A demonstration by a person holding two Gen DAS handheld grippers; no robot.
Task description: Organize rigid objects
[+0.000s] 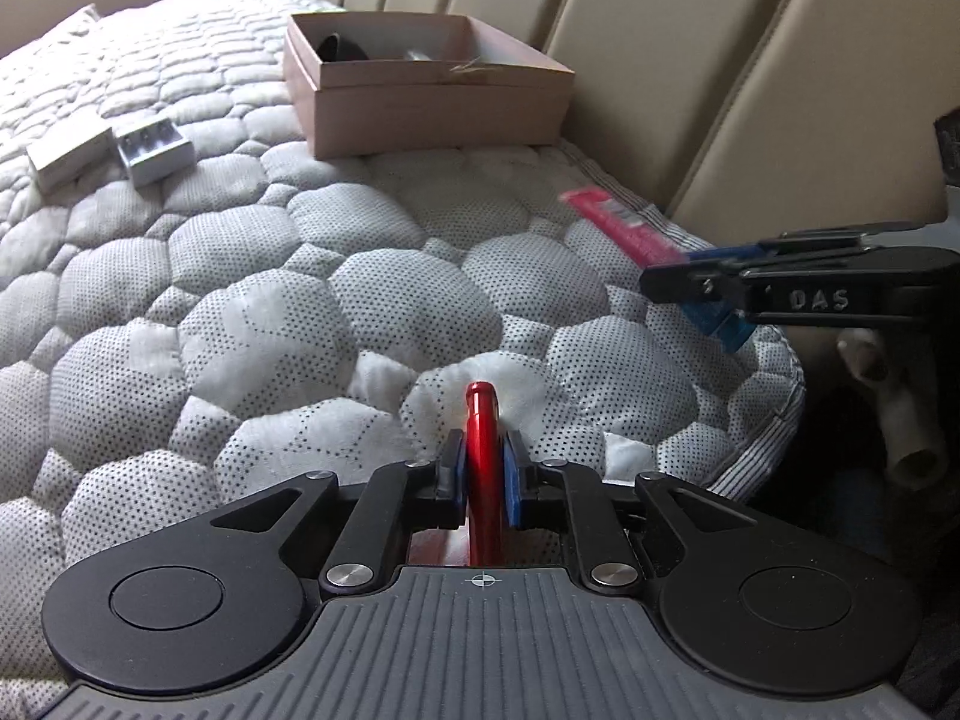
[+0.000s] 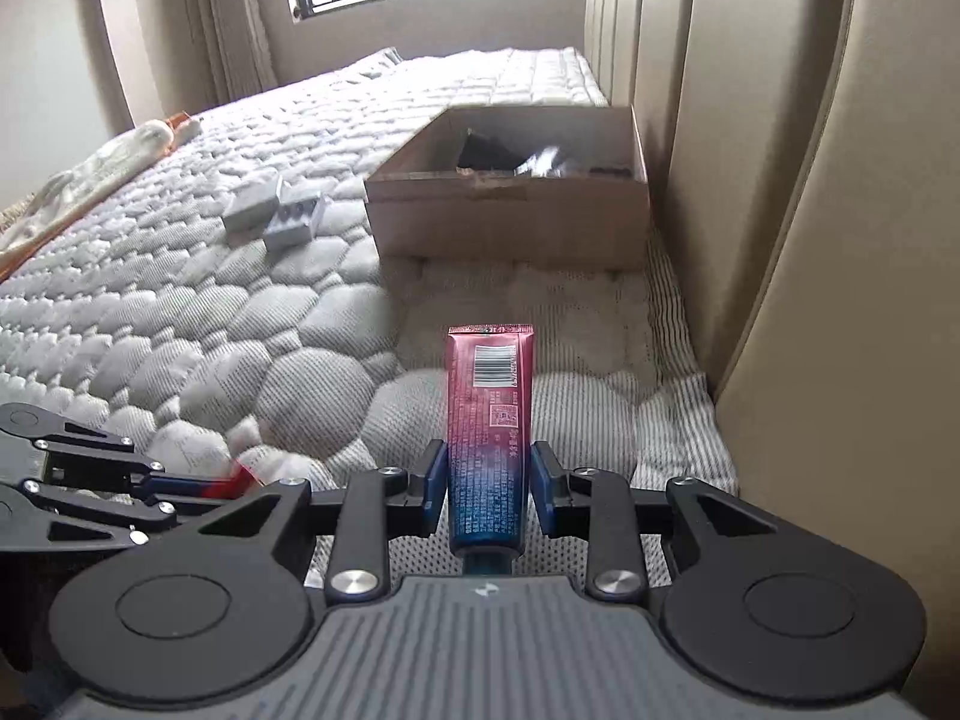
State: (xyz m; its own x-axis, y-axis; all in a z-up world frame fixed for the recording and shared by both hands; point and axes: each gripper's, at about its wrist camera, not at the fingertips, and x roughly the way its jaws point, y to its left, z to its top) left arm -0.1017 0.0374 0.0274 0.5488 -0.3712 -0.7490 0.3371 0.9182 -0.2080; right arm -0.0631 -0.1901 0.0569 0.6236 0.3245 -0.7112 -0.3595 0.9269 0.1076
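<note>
Left gripper (image 1: 483,471): clamping fingers on thin glossy red metal object (image 1: 482,450), angling down over quilted white mattress (image 1: 240,312).
Right gripper (image 2: 487,483): pinching red-to-blue plastic tube (image 2: 489,420), tilting downward.
Next: carrying both level toward open pink cardboard box (image 1: 432,102) by headboard, releasing inside.

Left gripper (image 1: 483,480) clamped shut, angled down; right gripper (image 2: 487,483) likewise gripping.

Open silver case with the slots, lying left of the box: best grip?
Take the slotted silver case from above, across its two long side walls. It lies flat on the mattress, open face up, and the closed silver case sits tight beside one long side.
</note>
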